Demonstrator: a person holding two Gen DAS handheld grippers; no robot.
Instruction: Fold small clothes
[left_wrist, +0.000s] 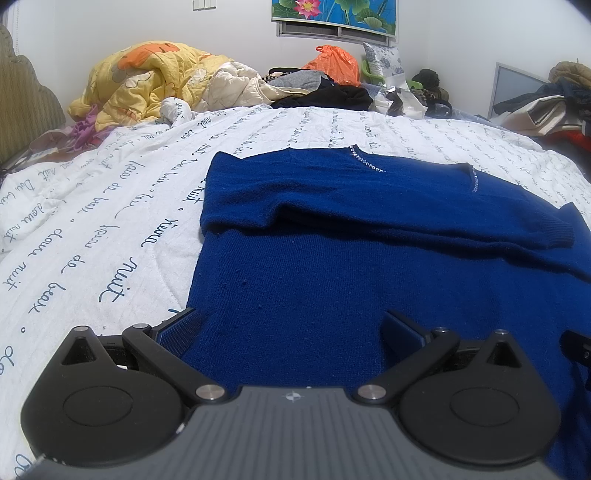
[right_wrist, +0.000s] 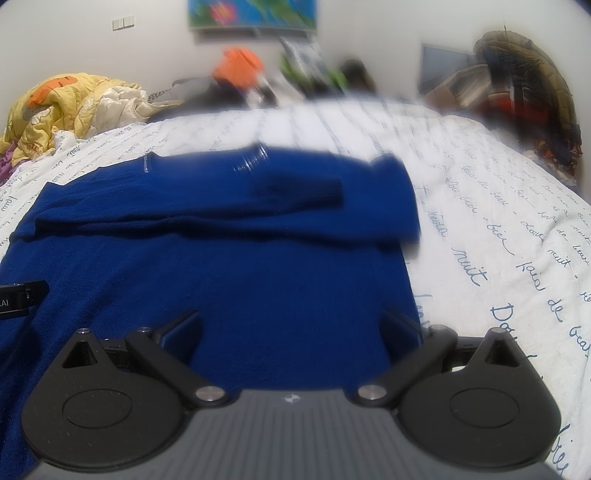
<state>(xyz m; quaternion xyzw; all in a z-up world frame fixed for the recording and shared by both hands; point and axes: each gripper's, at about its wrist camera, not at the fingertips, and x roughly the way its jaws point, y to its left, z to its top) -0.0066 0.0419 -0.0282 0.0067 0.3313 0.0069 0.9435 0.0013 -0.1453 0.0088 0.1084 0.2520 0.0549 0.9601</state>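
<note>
Directly ahead of your left gripper (left_wrist: 291, 326) and right gripper (right_wrist: 291, 325), both spread wide, lies the fuzzy blue knit sweater (left_wrist: 332, 258) on the script-printed quilt (left_wrist: 110, 221).

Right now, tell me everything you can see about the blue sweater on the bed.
The blue sweater is a deep blue knit with a sparkly beaded trim along its neckline. It lies flat on the white script-printed bedspread, both sleeves already folded across the chest, one ribbed cuff lying toward its side edge. Its hem faces both grippers, whose fingers are open just above it and grip nothing.
</note>
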